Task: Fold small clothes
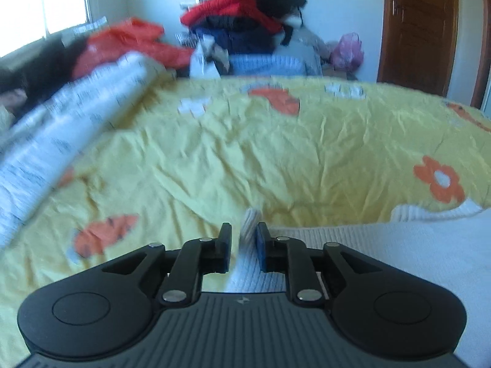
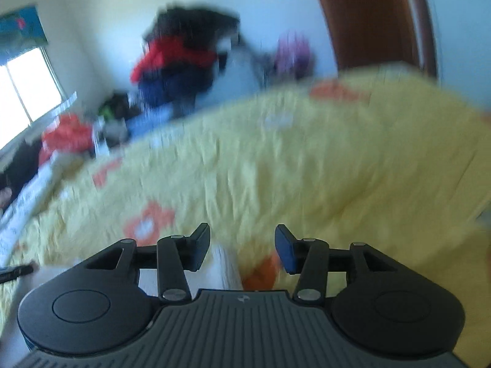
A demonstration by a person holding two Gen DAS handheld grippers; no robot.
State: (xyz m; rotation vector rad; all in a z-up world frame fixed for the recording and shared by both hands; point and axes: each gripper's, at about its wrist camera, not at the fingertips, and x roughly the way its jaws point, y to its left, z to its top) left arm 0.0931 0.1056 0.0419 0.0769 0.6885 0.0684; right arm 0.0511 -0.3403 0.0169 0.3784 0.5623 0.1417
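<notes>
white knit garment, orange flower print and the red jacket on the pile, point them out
white knit garment [image 1: 383, 245], left wrist view, flat ribbed body
orange flower print [image 1: 439, 181], left wrist view, pale centre of the flower
red jacket [image 1: 227, 7], left wrist view, upper fold

Bright window [image 1: 40, 0] daylight, motion blur

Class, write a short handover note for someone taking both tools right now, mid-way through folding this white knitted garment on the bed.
Left tool: closed on a fold of the white knitted garment.
Right tool: open; garment edge lies between its fingers, not gripped.
Garment: near edge of the yellow flowered bedspread, spread to the left tool's right.
Done: one edge picked up.
Left: grip with the right tool, fold, smooth; how much is folded can't be seen.
</notes>
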